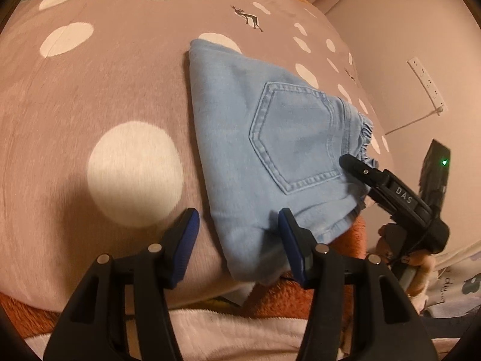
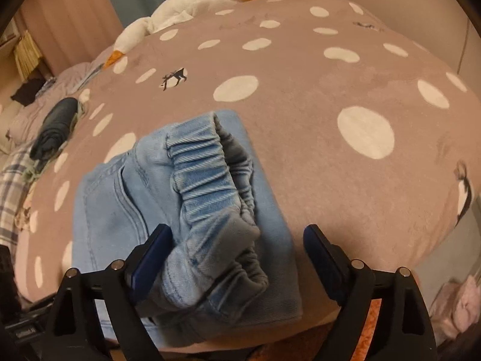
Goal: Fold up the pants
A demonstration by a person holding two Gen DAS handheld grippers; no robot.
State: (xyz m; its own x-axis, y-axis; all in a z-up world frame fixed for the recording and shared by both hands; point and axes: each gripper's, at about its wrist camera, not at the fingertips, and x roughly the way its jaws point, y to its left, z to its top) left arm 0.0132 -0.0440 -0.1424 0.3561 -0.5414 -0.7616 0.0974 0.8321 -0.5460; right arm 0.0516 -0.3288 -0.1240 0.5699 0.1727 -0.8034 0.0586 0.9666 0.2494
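The light blue denim pants [image 1: 270, 138] lie folded into a compact stack on the pink dotted bedspread [image 1: 90, 96], back pocket up. My left gripper [image 1: 237, 225] is open at the stack's near corner, with its right finger over the fabric edge. My right gripper [image 2: 237, 240] is open over the elastic waistband [image 2: 210, 186] of the pants [image 2: 120, 210], which bulges up between its fingers. In the left wrist view the right gripper [image 1: 351, 162] shows at the waistband end of the stack.
A white goose plush [image 2: 186, 3] lies at the far end of the bed. Dark folded clothes [image 2: 57, 123] and a plaid cloth [image 2: 12, 186] lie to the left. An orange fuzzy blanket [image 1: 288, 297] is at the near bed edge. A wall [image 1: 405, 30] with a power strip [image 1: 427, 84] is on the right.
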